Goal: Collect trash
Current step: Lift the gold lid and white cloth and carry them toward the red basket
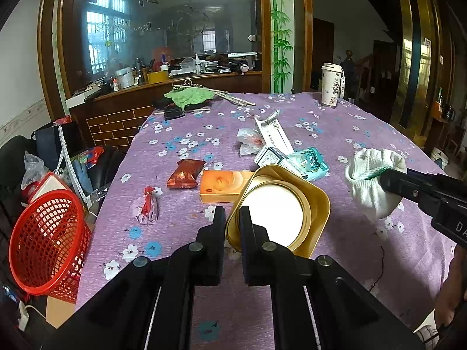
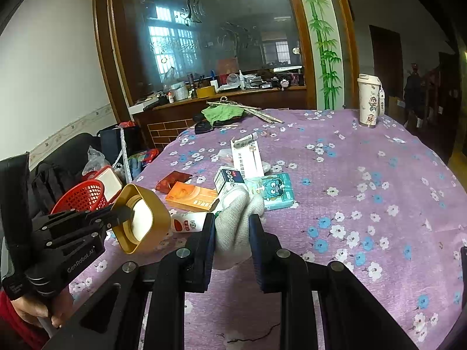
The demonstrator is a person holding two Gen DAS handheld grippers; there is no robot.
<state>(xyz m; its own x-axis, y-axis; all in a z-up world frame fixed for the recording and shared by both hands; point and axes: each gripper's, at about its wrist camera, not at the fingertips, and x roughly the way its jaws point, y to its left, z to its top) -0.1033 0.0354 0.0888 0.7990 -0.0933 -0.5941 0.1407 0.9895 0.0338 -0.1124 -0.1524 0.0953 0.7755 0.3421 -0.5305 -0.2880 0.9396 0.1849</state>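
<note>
My left gripper point(image 1: 232, 214) is shut on the rim of a gold square tin point(image 1: 316, 204) with a white inside, held tilted above the purple flowered tablecloth point(image 1: 335, 134). From the right wrist view the same tin point(image 2: 159, 218) hangs at the left, clamped by the left gripper point(image 2: 121, 213). My right gripper point(image 2: 232, 221) is shut on a white knitted glove point(image 2: 233, 227); in the left wrist view that glove point(image 1: 370, 180) sits at the right. A red mesh basket point(image 1: 46, 242) stands off the table's left edge, also visible as basket point(image 2: 81, 195).
On the cloth lie a red snack wrapper point(image 1: 185, 173), an orange box point(image 1: 221, 185), a teal carton point(image 1: 310, 162), a long white box point(image 1: 274, 134), a plastic bag point(image 1: 248, 140) and a small crumpled wrapper point(image 1: 149, 207). A tumbler point(image 1: 331, 84) and green cloth point(image 1: 189, 96) sit far back.
</note>
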